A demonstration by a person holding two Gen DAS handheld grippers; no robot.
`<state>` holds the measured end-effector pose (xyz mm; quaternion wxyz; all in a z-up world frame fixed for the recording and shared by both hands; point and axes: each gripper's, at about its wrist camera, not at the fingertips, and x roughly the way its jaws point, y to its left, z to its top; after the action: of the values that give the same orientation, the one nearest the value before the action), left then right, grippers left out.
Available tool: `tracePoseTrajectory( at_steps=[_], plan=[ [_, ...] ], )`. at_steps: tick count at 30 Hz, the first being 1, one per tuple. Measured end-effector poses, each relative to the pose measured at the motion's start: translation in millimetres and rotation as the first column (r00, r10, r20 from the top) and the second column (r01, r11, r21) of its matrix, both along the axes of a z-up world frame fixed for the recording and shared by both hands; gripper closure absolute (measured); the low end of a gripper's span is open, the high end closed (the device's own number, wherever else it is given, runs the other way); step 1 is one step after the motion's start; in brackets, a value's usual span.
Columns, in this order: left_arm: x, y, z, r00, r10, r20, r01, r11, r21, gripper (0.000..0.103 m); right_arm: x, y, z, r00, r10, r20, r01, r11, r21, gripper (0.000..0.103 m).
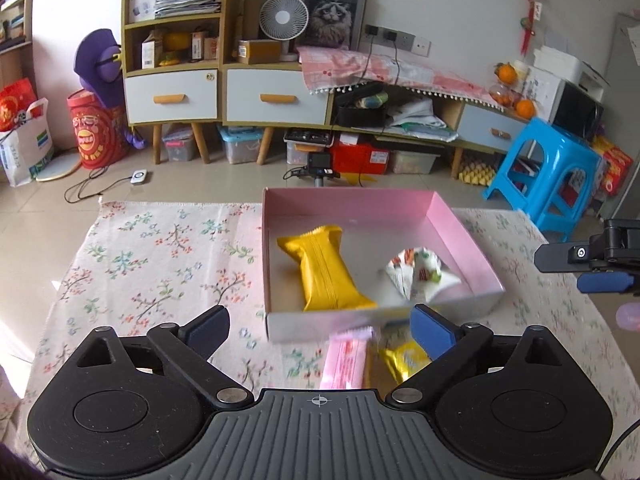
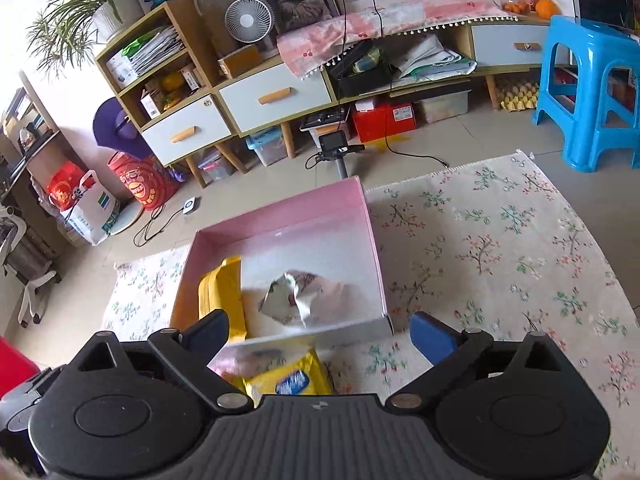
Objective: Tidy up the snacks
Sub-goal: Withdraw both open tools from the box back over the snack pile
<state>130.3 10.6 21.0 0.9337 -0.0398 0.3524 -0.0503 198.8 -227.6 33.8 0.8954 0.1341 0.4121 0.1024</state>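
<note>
A pink box (image 1: 360,200) (image 2: 372,240) sits on the floral cloth. Inside it lie a long yellow snack pack (image 1: 324,268) (image 2: 220,296) and a white crumpled snack bag (image 1: 420,276) (image 2: 292,296). In front of the box's near wall lie a pink wrapper (image 1: 346,358) and a small yellow packet (image 1: 404,360) (image 2: 292,380). My left gripper (image 1: 320,332) hangs open above these loose snacks, with nothing between its pads. My right gripper (image 2: 320,334) is open too, over the box's near wall; it also shows at the right edge of the left wrist view (image 1: 592,264).
The floral cloth (image 1: 160,264) (image 2: 500,248) covers the table to both sides of the box. Beyond the table edge are the tiled floor, a small camera on a stand (image 2: 334,148), a blue plastic stool (image 1: 548,176) (image 2: 592,88) and a long low cabinet (image 1: 276,96).
</note>
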Motion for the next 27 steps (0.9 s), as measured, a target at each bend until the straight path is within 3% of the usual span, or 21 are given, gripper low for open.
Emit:
tracePoseTrajectory(
  at_steps=[14, 27],
  plan=[
    [-48.6, -0.6, -14.6, 0.999, -0.033, -0.011, 0.034, 0.998, 0.062, 0.004, -54.4, 7.1, -7.9, 0.998, 0.028, 0.063, -0.023, 0.997, -0.073, 0.010],
    [-77.1, 22.1, -40.2, 0.998, -0.050, -0.030, 0.052, 0.997, 0.051, 0.004, -81.2, 27.6, -34.7, 0.991, 0.121, 0.049, -0.117, 0.990, -0.082, 0.010]
  ],
)
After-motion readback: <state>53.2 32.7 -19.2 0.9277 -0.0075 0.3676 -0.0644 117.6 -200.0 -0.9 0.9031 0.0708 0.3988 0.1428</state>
